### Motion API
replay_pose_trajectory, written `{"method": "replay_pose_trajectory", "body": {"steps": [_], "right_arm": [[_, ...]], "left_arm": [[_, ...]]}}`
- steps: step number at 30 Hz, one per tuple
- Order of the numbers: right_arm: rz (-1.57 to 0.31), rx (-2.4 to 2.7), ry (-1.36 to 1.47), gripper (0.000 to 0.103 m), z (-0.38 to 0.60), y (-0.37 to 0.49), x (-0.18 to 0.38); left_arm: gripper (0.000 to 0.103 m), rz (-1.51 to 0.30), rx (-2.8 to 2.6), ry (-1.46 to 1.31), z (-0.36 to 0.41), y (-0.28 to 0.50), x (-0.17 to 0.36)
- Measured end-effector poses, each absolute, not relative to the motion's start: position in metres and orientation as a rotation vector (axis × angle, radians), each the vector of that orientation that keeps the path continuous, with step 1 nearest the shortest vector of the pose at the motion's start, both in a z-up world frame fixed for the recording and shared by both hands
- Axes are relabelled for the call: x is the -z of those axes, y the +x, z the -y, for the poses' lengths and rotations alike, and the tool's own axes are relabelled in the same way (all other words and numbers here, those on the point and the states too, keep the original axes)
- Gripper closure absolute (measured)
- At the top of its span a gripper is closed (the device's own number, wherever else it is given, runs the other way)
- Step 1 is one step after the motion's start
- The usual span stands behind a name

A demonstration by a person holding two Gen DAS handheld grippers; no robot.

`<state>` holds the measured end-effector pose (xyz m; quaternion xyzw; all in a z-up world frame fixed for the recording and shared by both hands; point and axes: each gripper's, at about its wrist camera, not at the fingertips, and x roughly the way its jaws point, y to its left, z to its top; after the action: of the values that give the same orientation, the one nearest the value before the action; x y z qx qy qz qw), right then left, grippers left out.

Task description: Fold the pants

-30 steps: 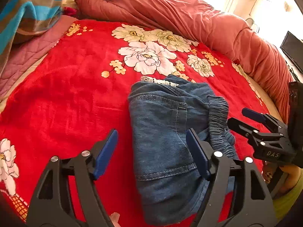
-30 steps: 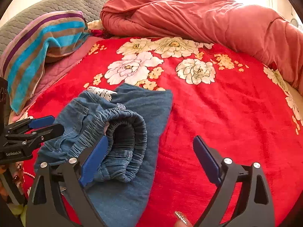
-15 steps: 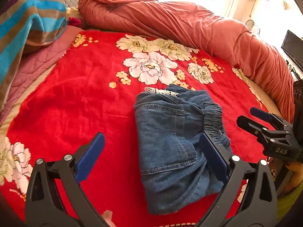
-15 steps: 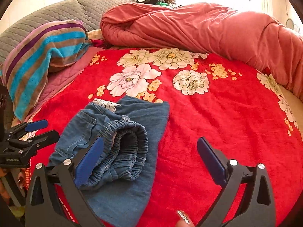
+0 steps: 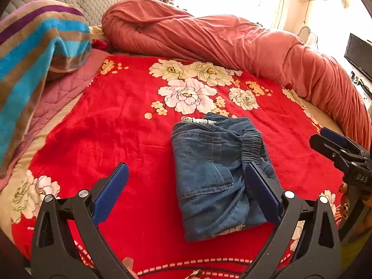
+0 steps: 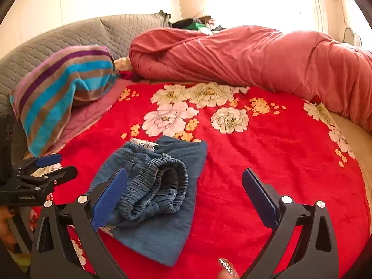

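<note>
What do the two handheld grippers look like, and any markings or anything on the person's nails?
Both the left gripper and the right gripper are black skeletal frames with triangular cutouts, silver rivets and ribbed blue pads. White lettering marks their sides, "DAS" on the right. A glitter-polished fingernail shows at the bottom edge.

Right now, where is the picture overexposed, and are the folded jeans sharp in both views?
Left wrist view: the window area at the top is blown out to white; the folded jeans look fairly sharp, and the straight lines bend toward the edges. Right wrist view: the wall and window behind the pink quilt are washed out too; the jeans are clear.
</note>
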<state>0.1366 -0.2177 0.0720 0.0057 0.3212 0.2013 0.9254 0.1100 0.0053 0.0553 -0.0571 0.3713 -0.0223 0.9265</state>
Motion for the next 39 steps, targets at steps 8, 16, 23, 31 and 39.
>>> {"method": "replay_pose_trajectory", "body": {"steps": [8, 16, 23, 31, 39], "right_arm": [[-0.6, -0.406, -0.007, 0.005, 0.227, 0.093, -0.085], [-0.591, -0.408, -0.038, 0.005, 0.226, 0.058, -0.081], [-0.58, -0.39, -0.021, 0.005, 0.227, 0.036, -0.075], [-0.615, -0.4, -0.035, 0.005, 0.224, 0.017, -0.064], [-0.636, -0.395, -0.044, 0.005, 0.221, 0.003, -0.05]], "left_arm": [[0.01, -0.721, 0.051, -0.109, -0.002, 0.075, -0.066], [0.01, -0.707, 0.052, -0.082, 0.005, 0.037, -0.066], [0.01, -0.702, 0.056, -0.075, 0.008, 0.012, -0.064], [0.01, -0.727, 0.062, -0.084, 0.01, -0.011, -0.049], [0.01, -0.743, 0.038, -0.112, 0.005, -0.023, -0.039]]}}
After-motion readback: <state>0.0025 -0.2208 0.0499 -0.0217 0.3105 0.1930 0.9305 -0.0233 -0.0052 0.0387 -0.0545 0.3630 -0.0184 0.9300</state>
